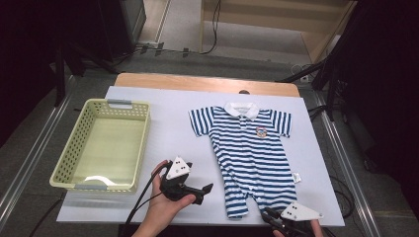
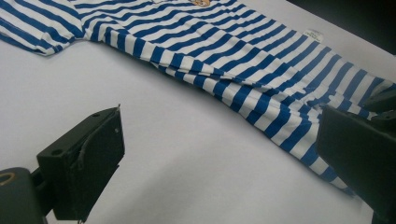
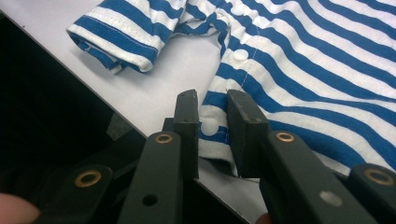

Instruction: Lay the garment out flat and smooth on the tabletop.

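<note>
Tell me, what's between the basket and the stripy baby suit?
Just bare white table lies between the basket and the stripy baby suit; nearer the person, the left claw hovers in that gap, as the high view shows.

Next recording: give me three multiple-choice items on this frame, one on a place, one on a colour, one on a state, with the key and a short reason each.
1. Where is the basket relative to the striped romper?
A. To its left in the high view
B. On top of it
C. To its right in the high view

2. What colour are the romper's stripes?
A. Red and white
B. Blue and white
C. Green and yellow

3. How do the left gripper jaws stand?
A. Clamped on the collar
B. Shut on the basket rim
C. Wide apart, nothing between them

Key: 1 A, the basket sits apart at the table's left; 2 B, stripes are blue and white; 3 C, bare table shows between the jaws.
</note>
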Tool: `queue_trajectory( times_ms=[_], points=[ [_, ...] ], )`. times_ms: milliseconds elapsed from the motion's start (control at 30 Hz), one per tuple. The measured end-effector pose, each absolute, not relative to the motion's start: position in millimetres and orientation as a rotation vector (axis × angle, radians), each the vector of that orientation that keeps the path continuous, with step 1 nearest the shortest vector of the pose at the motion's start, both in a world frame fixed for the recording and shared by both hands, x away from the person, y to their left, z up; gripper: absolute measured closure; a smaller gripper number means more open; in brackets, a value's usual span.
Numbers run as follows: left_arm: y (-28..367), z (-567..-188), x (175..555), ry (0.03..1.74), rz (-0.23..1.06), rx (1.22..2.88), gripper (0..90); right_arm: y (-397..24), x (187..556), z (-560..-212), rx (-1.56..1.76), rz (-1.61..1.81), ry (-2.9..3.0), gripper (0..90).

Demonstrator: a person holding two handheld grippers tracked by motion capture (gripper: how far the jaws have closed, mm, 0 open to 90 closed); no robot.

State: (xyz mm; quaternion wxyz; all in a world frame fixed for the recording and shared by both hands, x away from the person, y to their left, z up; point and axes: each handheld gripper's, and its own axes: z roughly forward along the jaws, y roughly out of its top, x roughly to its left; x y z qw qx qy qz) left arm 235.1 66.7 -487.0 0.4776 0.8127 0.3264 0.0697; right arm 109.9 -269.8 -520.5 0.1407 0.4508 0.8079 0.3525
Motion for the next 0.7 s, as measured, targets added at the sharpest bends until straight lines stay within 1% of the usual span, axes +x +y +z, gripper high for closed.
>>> queue_trajectory(
  times_ms=[67,267,433,567,667,700],
  points=[
    [66.7,-486.9,234.7,0.796,0.170,1.984,1.9,-270.2,110.0,-520.9,1.294,1.032,2.338,68.2],
    [66.8,-486.0,234.3,0.792,0.171,1.983,1.9,-272.0,107.6,-514.2,1.230,1.145,2.302,41.8],
    [65.3,-486.6,233.7,0.788,0.169,1.985,2.0,-283.4,105.2,-502.5,1.220,1.218,2.191,24.8],
    [64.2,-486.4,232.8,0.783,0.172,1.988,1.9,-297.1,103.9,-495.5,1.240,1.252,2.109,14.2],
    [62.4,-486.1,231.3,0.780,0.168,1.984,2.0,-304.8,103.4,-493.1,1.246,1.263,2.076,11.2],
    [61.6,-486.0,230.6,0.780,0.168,1.985,2.0,-307.6,103.2,-492.4,1.248,1.269,2.064,8.4]
  ],
)
